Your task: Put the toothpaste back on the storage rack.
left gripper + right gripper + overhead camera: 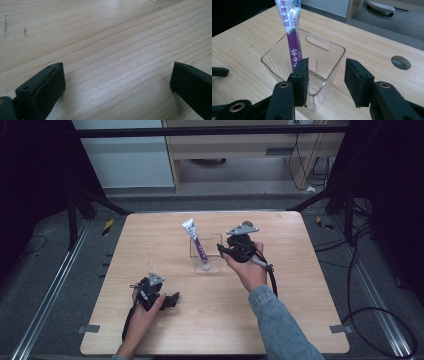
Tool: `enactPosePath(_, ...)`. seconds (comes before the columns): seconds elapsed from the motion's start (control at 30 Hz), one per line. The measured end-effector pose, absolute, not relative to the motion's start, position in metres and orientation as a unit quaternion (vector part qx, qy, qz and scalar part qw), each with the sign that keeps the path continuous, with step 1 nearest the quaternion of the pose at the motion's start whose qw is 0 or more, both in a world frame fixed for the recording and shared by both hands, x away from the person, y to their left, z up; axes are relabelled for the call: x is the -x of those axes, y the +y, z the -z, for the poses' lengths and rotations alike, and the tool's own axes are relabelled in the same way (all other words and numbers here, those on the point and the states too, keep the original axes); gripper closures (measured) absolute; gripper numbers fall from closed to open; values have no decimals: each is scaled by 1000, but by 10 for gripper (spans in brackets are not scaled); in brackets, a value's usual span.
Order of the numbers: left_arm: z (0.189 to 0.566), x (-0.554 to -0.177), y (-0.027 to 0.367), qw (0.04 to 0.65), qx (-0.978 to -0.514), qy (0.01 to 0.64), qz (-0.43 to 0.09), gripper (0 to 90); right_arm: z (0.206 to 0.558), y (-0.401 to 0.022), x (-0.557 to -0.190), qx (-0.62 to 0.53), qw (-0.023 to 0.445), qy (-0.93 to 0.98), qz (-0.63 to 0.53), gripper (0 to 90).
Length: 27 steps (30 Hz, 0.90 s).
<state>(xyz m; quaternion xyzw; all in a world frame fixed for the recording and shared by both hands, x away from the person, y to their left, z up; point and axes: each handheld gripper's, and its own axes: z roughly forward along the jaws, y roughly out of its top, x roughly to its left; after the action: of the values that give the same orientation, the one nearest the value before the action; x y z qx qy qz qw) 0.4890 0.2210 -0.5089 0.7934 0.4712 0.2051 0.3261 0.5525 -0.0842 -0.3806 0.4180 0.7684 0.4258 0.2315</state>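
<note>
The tube [196, 243] stands tilted in the clear bin [216, 240] at the table's [150, 245] middle. The right gripper [326, 77], released, hangs just right of the bin; the left gripper [117, 82] rests spread wide, near left, grasping nothing.

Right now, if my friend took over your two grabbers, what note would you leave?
Left tool: open, holding nothing, low over the table near its front left.
Right tool: open, nothing held, jaws standing at the near rim of the clear container.
The purple and white tube stands tilted inside the container, its flat end sticking out above the rim.
Done: tube is in.
Left: probably back the right tool away.
</note>
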Motion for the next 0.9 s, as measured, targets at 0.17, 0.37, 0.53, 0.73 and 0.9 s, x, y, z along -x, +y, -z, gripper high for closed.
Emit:
enactPosePath(0.17, 509, -489, 221, 326, -794, 471, -205, 0, 380, -93, -551, -424, 231, 764, -429, 461)
enactPosePath(0.37, 509, -489, 221, 327, -793, 471, -205, 0, 384, -103, -550, -432, 232, 757, -433, 316)
enactPosePath(0.53, 509, -489, 220, 326, -793, 472, -206, 0, 386, -112, -550, -422, 240, 754, -442, 230)
enactPosePath(0.73, 509, -489, 220, 326, -793, 472, -206, 0, 385, -122, -550, -423, 245, 748, -449, 191)
enactPosePath(0.9, 509, -489, 220, 326, -793, 472, -206, 0, 385, -129, -547, -424, 244, 747, -450, 172)
